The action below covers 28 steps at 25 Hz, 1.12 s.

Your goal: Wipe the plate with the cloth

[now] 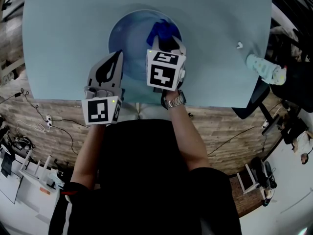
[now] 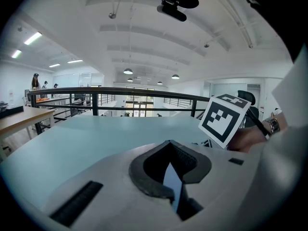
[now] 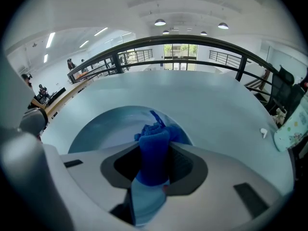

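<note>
- Head view: a pale blue table (image 1: pixel 63 43) fills the upper frame, with wooden floor (image 1: pixel 225 131) below it. A blue plate (image 1: pixel 132 33) sits at upper centre. The right gripper (image 1: pixel 168 45) presses a dark blue cloth (image 1: pixel 164 31) onto the plate's right half. The left gripper (image 1: pixel 116 60) lies over the plate's left rim. A white bottle (image 1: pixel 266 68) lies at the table's right edge.
- Left gripper view: the left gripper (image 2: pixel 171 170) has its jaws drawn nearly together, with a thin pale sliver between them; what it is cannot be told. The table (image 2: pixel 86 138) stretches ahead to a dark railing (image 2: pixel 120 91), under a white ceiling.
- Right gripper view: the right gripper (image 3: pixel 154 162) is clamped on the bunched cloth (image 3: pixel 154 148), just above the plate (image 3: pixel 106 126) at lower centre. The table (image 3: pixel 211 105) and railing (image 3: pixel 192 42) lie beyond.
</note>
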Available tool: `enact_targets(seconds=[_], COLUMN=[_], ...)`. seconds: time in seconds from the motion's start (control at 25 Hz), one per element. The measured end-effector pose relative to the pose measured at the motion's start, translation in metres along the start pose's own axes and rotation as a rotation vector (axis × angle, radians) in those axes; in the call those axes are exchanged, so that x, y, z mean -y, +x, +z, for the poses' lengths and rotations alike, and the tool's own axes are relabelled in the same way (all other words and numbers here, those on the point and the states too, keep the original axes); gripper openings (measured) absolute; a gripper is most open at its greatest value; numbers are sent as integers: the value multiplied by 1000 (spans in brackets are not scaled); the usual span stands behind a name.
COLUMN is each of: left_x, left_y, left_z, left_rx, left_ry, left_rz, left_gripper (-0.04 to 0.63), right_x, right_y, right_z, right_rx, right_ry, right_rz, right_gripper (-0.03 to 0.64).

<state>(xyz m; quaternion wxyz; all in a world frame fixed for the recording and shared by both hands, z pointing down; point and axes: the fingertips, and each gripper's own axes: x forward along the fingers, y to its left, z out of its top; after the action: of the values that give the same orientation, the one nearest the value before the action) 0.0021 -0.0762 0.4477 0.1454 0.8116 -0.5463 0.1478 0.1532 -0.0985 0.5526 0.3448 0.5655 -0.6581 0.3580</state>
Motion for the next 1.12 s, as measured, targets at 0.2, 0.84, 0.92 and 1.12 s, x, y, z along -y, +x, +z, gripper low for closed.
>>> enact_targets(seconds=[0.2, 0.84, 0.92, 1.12], left_x=[-7, -36, -40, -52], left_y=[-4, -23, -26, -34], left_z=[-1, -6, -7, -8], left_rx=[0, 6, 7, 10], left_ry=[-5, -32, -36, -48], left_rz=[14, 87, 97, 124], left_gripper=[1, 2, 2, 2], right_x=[-11, -102, -111, -127], right_y=[-11, -8, -6, -1], right_z=[4, 1, -1, -7], right_rx=[34, 6, -6, -32], right_ry=[36, -95, -115, -145], right_rz=[45, 237, 248, 260], right_gripper=[120, 120, 120, 120])
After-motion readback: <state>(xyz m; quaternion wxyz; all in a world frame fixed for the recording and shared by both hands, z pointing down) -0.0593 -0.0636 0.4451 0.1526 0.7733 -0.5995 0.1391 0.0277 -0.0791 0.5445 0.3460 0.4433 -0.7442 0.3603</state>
